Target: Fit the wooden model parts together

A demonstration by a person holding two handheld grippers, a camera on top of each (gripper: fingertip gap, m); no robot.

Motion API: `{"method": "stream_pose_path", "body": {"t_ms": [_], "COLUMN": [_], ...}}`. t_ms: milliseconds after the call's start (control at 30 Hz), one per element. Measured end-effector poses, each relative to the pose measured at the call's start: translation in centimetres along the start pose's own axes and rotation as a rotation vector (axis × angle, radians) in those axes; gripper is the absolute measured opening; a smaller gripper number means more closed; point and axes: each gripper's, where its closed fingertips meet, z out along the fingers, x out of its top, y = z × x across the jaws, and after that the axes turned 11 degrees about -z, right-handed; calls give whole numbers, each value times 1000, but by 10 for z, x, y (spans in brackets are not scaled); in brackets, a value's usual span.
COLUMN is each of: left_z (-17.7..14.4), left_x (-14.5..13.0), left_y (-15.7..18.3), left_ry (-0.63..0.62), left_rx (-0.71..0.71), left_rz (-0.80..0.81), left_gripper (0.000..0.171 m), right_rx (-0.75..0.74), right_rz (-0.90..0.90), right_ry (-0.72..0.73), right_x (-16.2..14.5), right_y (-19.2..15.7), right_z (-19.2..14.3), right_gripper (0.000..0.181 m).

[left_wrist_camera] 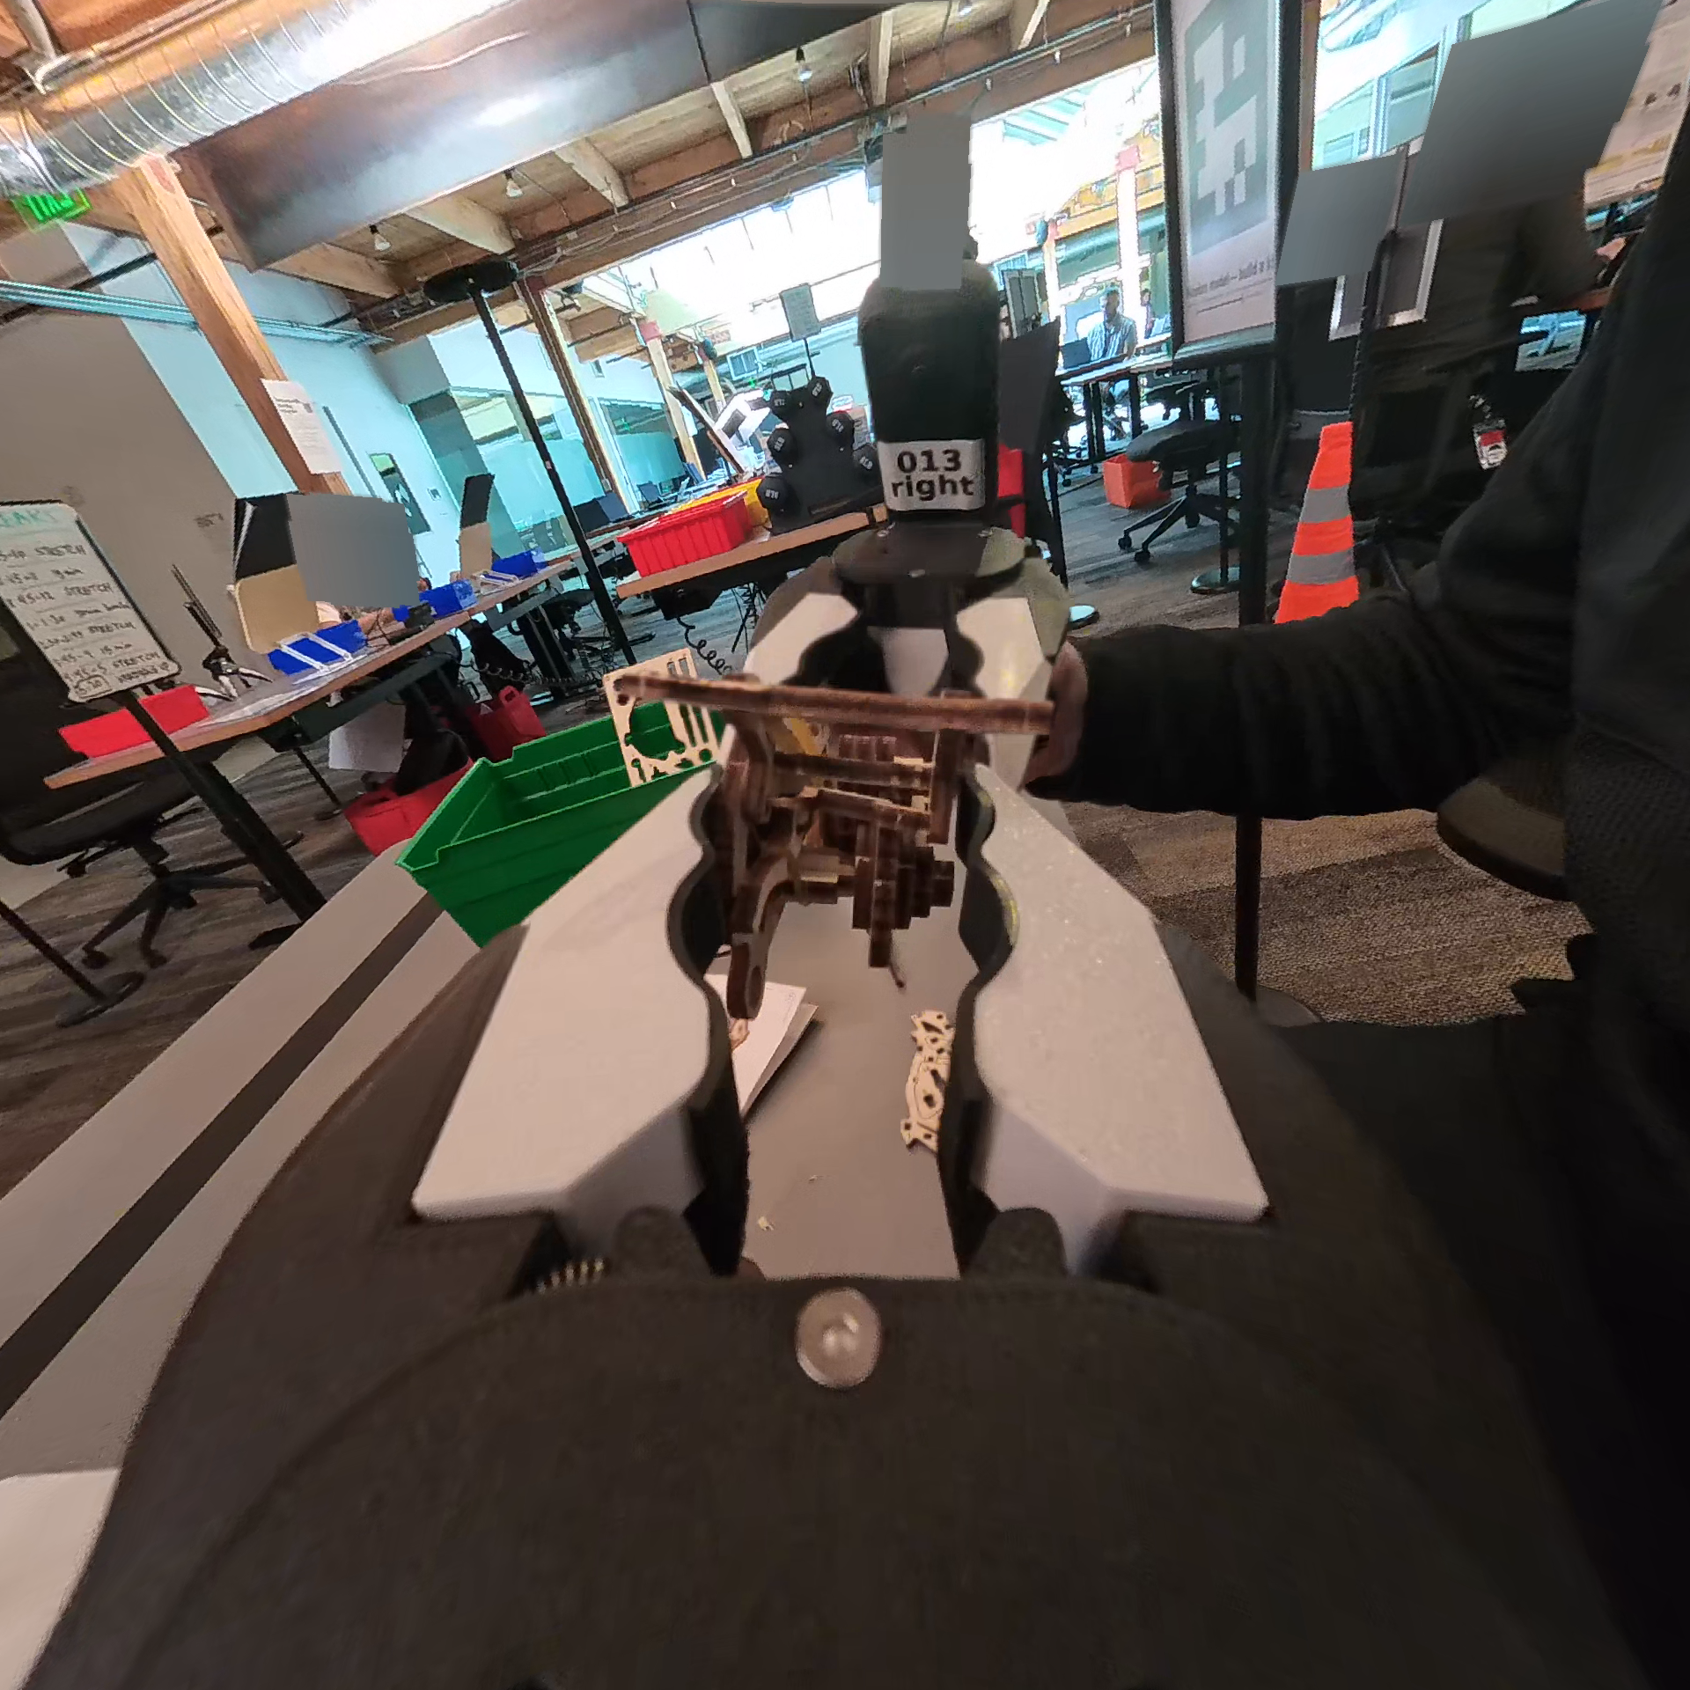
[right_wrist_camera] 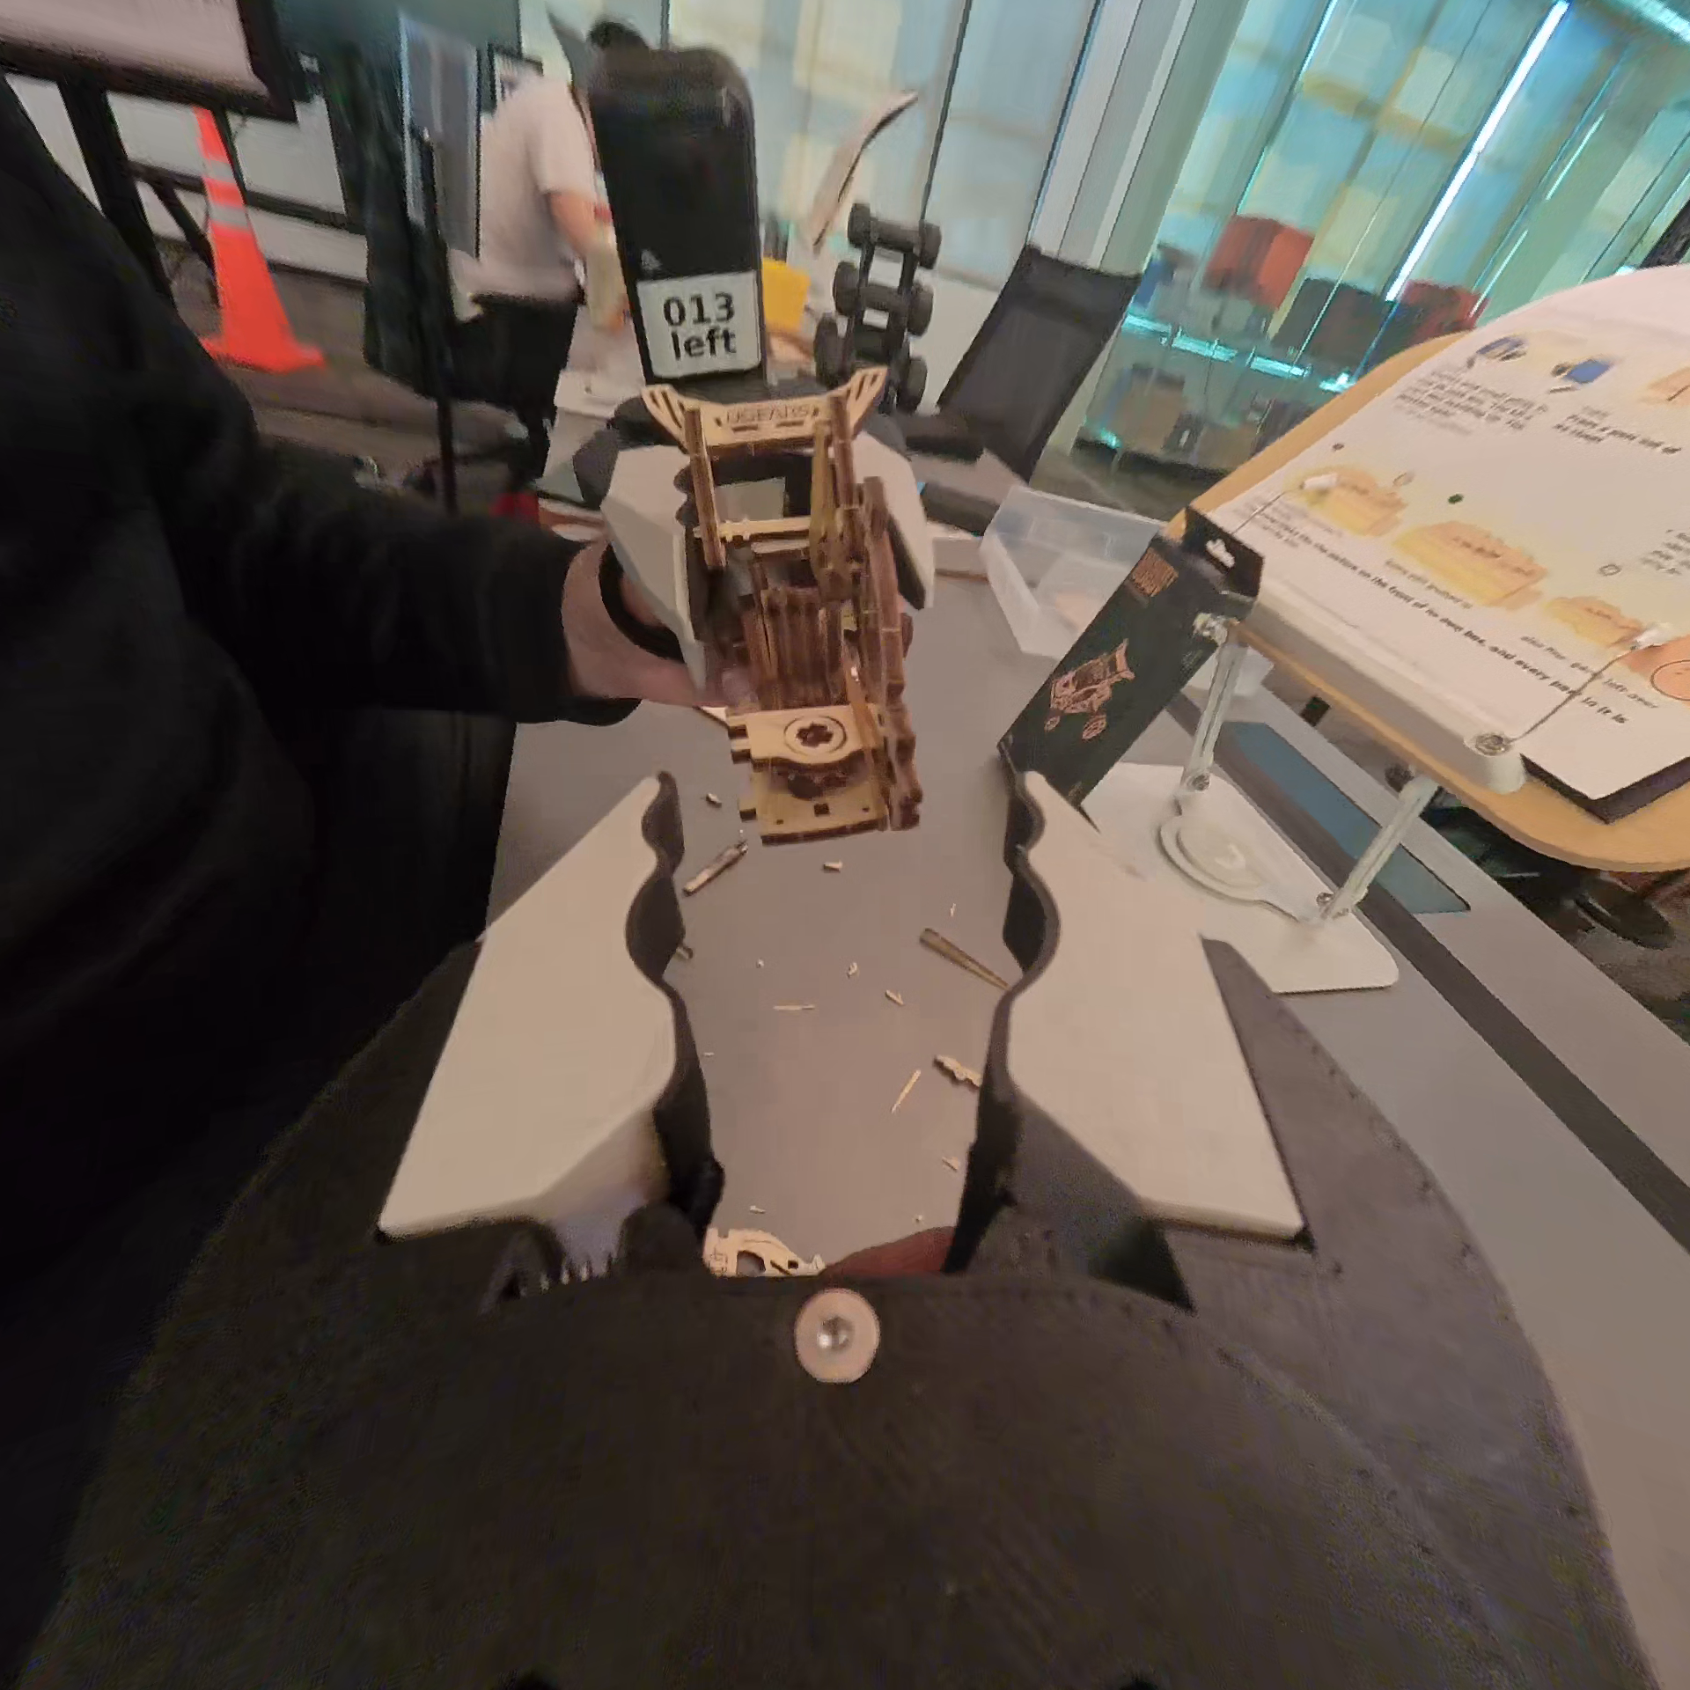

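My left gripper [left_wrist_camera: 837,823] clamps its white fingers [left_wrist_camera: 585,1052] on the brown laser-cut wooden model [left_wrist_camera: 841,823], lifted above the grey tabletop [right_wrist_camera: 823,1079]. My right gripper [right_wrist_camera: 837,841] faces it, spread wide and empty, with wood splinters [right_wrist_camera: 901,1093] and a pale punched-out sheet [left_wrist_camera: 928,1079] lying below.

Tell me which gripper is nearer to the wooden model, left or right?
Left. The left gripper is shut on the wooden model, holding it above the table. The right gripper is open, facing it, just short of its lower end.
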Motion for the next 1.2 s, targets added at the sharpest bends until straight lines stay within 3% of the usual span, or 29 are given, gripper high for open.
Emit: {"method": "stream_pose_path", "body": {"t_ms": [200, 500, 667, 733, 833, 1033, 1200], "left_z": [4, 4, 1, -2, -9, -25, -21], "left_x": [2, 3, -5, -6, -5, 0, 3], "left_y": [0, -2, -8, -12, -14, -28, -36], "left_ry": [34, 74, 74, 89, 118, 210, 180], "left_rx": [4, 33, 11, 12, -14, -71, -33], "left_rz": [-26, -37, -157, -217, -302, -461, -456], "left_gripper": [47, 48, 49, 63, 63, 31, 22], "right_rx": [-30, -74, -16, 6, 62, 179, 312], "right_rz": [-49, -16, 108, 182, 311, 513, 586], "right_ry": [-80, -58, -16, 45, 125, 284, 397], "right_x": [-7, -6, -11, -10, -9, -10, -1], "right_y": [-2, -2, -4, -2, 1, 11, 8], "right_z": [17, 19, 23, 22, 20, 15, 14], "right_gripper": [42, 39, 39, 39, 39, 38, 39]}}
